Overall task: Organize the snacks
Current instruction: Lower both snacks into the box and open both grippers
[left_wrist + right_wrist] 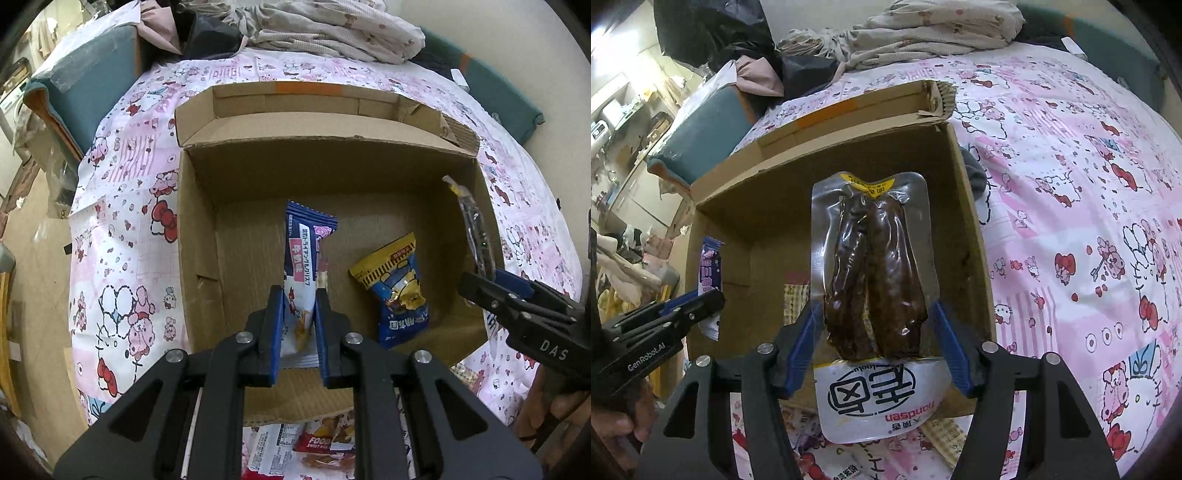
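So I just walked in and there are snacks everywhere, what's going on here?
A person is sorting snack packs into a cardboard box on a pink patterned cloth, holding a gripper in each hand. The left gripper is shut on a blue and white snack pack, lowered into the box. The right gripper has a clear pack of dark sausages between its fingers over the box's right side. A yellow and blue snack bag already lies inside. More packs wait outside the near edge.
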Tool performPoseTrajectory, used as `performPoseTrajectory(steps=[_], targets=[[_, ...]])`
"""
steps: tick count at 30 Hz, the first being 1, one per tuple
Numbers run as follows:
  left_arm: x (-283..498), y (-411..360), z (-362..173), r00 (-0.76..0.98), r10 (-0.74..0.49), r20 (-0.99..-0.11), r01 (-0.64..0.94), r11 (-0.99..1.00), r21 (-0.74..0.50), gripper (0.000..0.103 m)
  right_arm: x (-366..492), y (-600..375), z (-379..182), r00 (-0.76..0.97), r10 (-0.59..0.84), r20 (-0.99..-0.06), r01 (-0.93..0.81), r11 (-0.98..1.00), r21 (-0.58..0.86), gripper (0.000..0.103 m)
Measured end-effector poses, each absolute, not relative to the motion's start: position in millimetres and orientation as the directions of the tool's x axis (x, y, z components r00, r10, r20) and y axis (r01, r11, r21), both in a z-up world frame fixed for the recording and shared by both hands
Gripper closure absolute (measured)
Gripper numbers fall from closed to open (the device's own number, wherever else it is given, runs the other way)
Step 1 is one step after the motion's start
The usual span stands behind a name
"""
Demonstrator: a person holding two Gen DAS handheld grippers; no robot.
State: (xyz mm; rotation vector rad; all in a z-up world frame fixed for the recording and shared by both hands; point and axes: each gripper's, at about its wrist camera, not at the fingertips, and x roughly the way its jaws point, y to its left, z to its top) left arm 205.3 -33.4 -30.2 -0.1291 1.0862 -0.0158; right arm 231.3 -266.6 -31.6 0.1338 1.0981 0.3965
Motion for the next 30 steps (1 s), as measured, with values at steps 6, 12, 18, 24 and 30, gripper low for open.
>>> performPoseTrajectory(steps=[6,12,18,24,30], targets=[[204,-35,-30,0.457,-0.137,-0.879,-0.037,0.984,-0.173,0.031,227,-257,-25,0.387,0.433,-0.814,-0.292,0.895,0.337,0.015],[200,-43,-28,0.474,-0.139,-0.87,-0.001,0.987,-0.158,0.022,228,-263,-24,0.389,0.455,-0.801,-0.275,0.887,0.371,0.014],[196,-33,-23,0.505,-0.095,-0.858,-0.046,0.989,-0.137,0.022,228,-277,-19,0.411,0.477,-0.777,-0.239,0.879,0.413,0.014],[191,-28,-18,0.531,-0.055,-0.846,-0.054,0.994,-0.099,0.022,223,-287,-13,0.426,0.488,-0.762,-0.216,0.873,0.438,0.014],[180,-22,-9,0.547,-0.061,-0.835,-0.057,0.992,-0.11,0.022,209,-294,-8,0.418,0.508,-0.753,-0.199,0.86,0.47,0.014]])
